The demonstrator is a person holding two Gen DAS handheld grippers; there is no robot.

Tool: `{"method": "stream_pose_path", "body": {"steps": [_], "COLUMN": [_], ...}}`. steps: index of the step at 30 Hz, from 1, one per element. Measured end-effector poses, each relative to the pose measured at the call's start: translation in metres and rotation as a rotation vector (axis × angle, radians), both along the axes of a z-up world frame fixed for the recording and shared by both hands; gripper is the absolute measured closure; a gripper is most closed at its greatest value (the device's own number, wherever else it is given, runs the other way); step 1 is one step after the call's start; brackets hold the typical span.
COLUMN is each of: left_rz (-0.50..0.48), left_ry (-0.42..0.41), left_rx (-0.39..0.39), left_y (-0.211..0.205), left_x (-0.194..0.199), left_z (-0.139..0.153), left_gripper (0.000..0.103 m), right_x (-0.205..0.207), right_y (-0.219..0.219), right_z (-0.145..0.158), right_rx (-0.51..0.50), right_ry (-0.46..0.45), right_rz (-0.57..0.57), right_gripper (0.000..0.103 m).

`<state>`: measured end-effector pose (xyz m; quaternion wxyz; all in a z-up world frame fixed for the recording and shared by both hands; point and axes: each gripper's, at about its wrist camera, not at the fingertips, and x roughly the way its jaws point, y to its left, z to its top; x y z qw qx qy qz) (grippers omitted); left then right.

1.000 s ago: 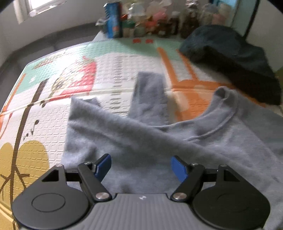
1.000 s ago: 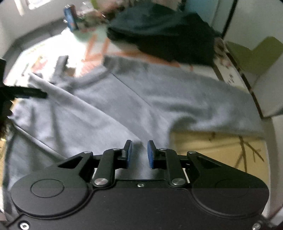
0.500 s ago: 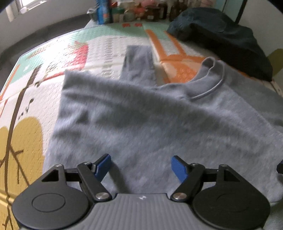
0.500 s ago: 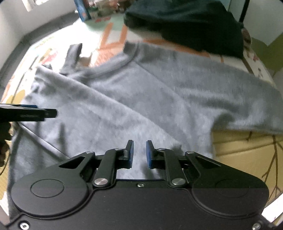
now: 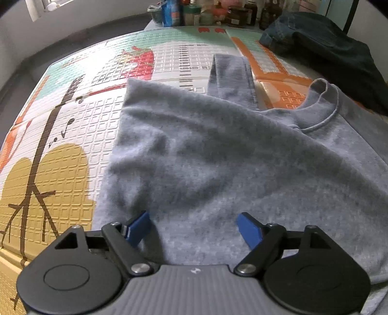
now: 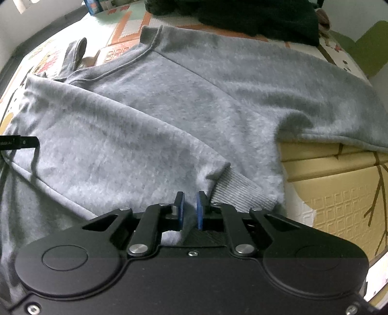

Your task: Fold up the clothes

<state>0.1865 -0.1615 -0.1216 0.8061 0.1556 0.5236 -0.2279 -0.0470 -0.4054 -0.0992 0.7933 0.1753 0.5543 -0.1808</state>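
A grey sweatshirt (image 5: 242, 155) lies spread on a patterned foam play mat (image 5: 60, 169), one side folded over its front. Nearest the left wrist camera, the left tongs (image 5: 194, 226) hang over the sweatshirt's lower body with their blue pads spread wide, having just been opening further, and nothing gripped between them. The right wrist camera shows what the left does not: the right tongs (image 6: 189, 206), almost together after closing in, at the fabric beside the ribbed cuff (image 6: 240, 191) of the sleeve folded across the front; whether cloth is pinched between the pads cannot be told. That view also shows the other sleeve stretched out to the right over the mat's yellow part, and the left tool's black finger at the left edge. Farther off, the collar (image 5: 322, 106) faces away from both cameras. Beyond it lies a dark heap of clothes (image 5: 327, 53); only the left view shows jars and packets (image 5: 206, 12) lining the far edge.
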Motion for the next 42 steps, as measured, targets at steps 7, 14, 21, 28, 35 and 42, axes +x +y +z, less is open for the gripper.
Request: {"method": "stream_pose_path", "body": {"steps": [7,14,21,28,35,42], "left_rz": [0.008,-0.026,-0.096,-0.214,-0.298,-0.400], "left_ry": [-0.024,-0.068,-0.052,-0.055,-0.066,-0.099], "left_rx": [0.028,-0.016,-0.122,-0.157,-0.172,-0.136], "left_y": [-0.001,-0.008,-0.027,-0.062,-0.099,-0.146], "left_x": [-0.002,-0.019,-0.050,-0.103,-0.150,-0.193], "left_z": [0.007,0.033,0.068,0.093,0.107,0.107], "left_gripper": [0.022,0.022,0.020,0.014,0.012,0.012], "right_x": [-0.013,-0.033,-0.055,-0.078,-0.106,-0.133], "right_y": [-0.006,-0.011,-0.031,-0.061,-0.094,-0.137], "right_z": [0.005,0.029,0.071,0.087,0.089,0.072], "right_rx": [0.020,-0.001,-0.055,-0.086,-0.084,-0.046], "right_ry": [-0.008,-0.037,-0.127,-0.164,-0.182,-0.200], "right_rz": [-0.020,-0.050,-0.106,-0.162,-0.221,-0.320], "right_gripper": [0.098,0.094,0.081,0.080,0.076,0.075]}}
